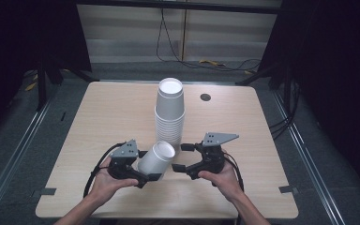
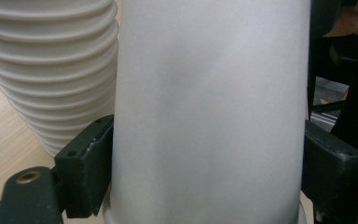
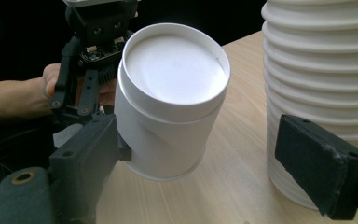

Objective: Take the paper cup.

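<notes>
Currently left gripper fingers pinching a single white cup by its sides, cup tilted, closed bottom end facing up toward the stack, held off the table just in front of the stack of cups. Right gripper fingers spread, nothing between them, just beside the held cup and the stack's base.

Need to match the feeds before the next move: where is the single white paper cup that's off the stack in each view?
High view: single white paper cup, lower centre, tilted, in the left gripper.
Left gripper view: cup wall fills the centre between the jaws.
Right gripper view: upper centre-left, base facing the camera.
Shared landmark: tall stack of white paper cups.
</notes>
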`<state>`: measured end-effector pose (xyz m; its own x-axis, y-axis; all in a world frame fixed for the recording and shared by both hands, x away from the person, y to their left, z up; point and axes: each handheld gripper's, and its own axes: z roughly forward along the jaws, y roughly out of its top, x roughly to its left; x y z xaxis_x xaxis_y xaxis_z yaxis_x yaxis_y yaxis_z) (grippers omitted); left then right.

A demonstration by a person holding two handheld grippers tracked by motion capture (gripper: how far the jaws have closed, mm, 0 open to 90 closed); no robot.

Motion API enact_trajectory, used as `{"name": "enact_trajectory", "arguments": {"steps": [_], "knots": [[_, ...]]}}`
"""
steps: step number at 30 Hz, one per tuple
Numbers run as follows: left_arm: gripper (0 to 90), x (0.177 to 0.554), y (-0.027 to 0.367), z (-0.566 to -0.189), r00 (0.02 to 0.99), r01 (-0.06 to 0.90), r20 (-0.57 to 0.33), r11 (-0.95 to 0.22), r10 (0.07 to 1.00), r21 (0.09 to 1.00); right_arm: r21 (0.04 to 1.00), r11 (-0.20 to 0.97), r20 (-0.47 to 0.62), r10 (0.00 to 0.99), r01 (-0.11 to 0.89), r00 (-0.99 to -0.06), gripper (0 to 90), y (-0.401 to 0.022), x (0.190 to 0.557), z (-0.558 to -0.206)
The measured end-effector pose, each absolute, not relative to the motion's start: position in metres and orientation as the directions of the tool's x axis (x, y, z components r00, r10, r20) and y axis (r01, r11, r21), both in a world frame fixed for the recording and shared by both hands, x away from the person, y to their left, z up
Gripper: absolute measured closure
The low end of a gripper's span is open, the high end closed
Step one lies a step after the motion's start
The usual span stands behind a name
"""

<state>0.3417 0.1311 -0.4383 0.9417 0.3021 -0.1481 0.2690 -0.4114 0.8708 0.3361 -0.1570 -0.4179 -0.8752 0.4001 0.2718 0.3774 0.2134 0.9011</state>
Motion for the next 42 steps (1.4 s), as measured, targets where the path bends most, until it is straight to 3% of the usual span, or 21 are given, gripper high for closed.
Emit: {"name": "enact_trajectory", "arguments": {"steps": [16, 27, 42], "knots": [[15.7, 0.350, 0.118, -0.425, 0.954, 0.240, -0.098, -0.525, 0.283, 0.817, 0.882, 0.288, 0.240, 0.406, 0.373, -0.882, 13.4, -0.156, 0.335, -0.418], [15.9, 0.346, 0.114, -0.430, 0.964, 0.208, -0.048, -0.628, 0.261, 0.750, 0.843, 0.391, 0.203, 0.404, 0.369, -0.892, 13.6, -0.152, 0.334, -0.424], [16.3, 0.345, 0.108, -0.433, 0.968, 0.210, -0.055, -0.678, 0.243, 0.704, 0.768, 0.550, 0.124, 0.376, 0.329, -0.918, 14.7, -0.143, 0.335, -0.419]]}}
